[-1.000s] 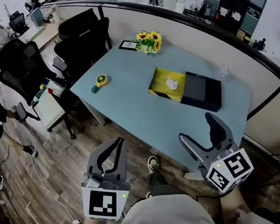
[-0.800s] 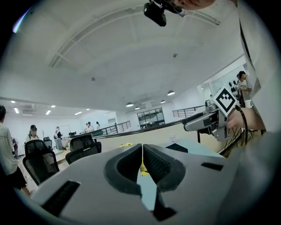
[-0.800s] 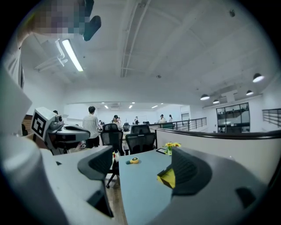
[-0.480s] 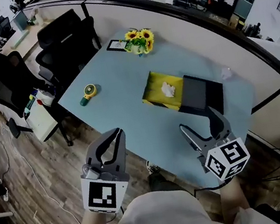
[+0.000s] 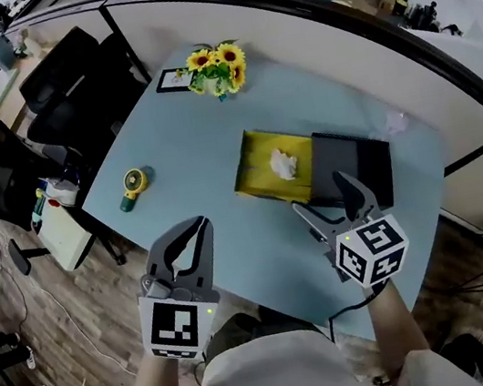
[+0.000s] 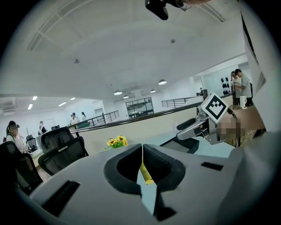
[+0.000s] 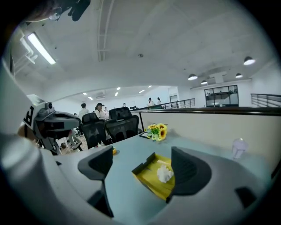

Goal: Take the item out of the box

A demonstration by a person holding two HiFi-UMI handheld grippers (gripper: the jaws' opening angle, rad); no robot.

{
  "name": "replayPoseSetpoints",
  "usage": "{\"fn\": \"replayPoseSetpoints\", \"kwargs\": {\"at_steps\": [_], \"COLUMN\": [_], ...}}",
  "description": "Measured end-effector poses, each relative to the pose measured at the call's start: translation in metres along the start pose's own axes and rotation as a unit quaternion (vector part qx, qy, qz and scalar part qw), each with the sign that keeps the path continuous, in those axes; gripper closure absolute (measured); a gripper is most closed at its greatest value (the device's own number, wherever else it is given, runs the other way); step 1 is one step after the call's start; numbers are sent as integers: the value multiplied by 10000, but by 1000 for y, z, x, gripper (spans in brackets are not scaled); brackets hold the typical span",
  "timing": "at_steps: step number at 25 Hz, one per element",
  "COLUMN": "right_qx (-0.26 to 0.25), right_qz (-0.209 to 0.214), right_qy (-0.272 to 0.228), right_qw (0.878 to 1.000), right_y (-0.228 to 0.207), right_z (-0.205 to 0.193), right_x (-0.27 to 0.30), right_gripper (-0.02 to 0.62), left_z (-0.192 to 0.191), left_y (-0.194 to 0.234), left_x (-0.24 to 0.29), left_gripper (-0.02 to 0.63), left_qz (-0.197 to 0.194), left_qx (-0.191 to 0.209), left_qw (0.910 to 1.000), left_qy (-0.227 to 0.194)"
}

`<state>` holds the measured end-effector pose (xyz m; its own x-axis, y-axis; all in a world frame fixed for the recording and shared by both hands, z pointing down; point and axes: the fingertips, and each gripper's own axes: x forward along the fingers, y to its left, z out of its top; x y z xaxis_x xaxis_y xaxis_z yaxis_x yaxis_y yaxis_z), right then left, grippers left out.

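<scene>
Crumpled white paper wad point(image 5: 284, 165) lies inside the open yellow cardboard box point(image 5: 254, 159) on a pale blue table point(image 5: 194, 131). The right gripper point(image 5: 322, 196), jaws spread and empty, hovers near the box. The left gripper point(image 5: 195, 233), jaws pressed together on nothing, hangs by the table's near edge.

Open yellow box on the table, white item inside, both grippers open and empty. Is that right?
Only the right gripper is open. The left gripper view shows the left gripper shut, empty. The white item does lie in the yellow box on the table.
</scene>
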<state>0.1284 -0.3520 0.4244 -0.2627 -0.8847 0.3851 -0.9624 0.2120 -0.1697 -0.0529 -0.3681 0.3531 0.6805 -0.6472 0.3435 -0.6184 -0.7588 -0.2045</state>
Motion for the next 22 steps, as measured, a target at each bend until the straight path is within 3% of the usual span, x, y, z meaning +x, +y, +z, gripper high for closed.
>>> {"fn": "replayPoseSetpoints", "kwargs": {"at_steps": [9,14,22], "right_qx": [289,465,861], "right_qz": [-269,-597,-1170], "right_qy": [446,683,889], "right_qw": [9982,9948,9854], "right_y": [-25,-35,-55], "right_z": [-26,-44,-73], "right_x": [62,90,129], "right_gripper": [181,181,178], "left_z": [-14,-30,-58], "left_y": [16,40,52], "left_x": [66,97,150], "left_gripper": [594,594,594], "left_qz": [-564,-629,-1396], "left_qx": [26,114,337], "left_qw": [9982,9975,9890], "left_qy": [186,287,363]}}
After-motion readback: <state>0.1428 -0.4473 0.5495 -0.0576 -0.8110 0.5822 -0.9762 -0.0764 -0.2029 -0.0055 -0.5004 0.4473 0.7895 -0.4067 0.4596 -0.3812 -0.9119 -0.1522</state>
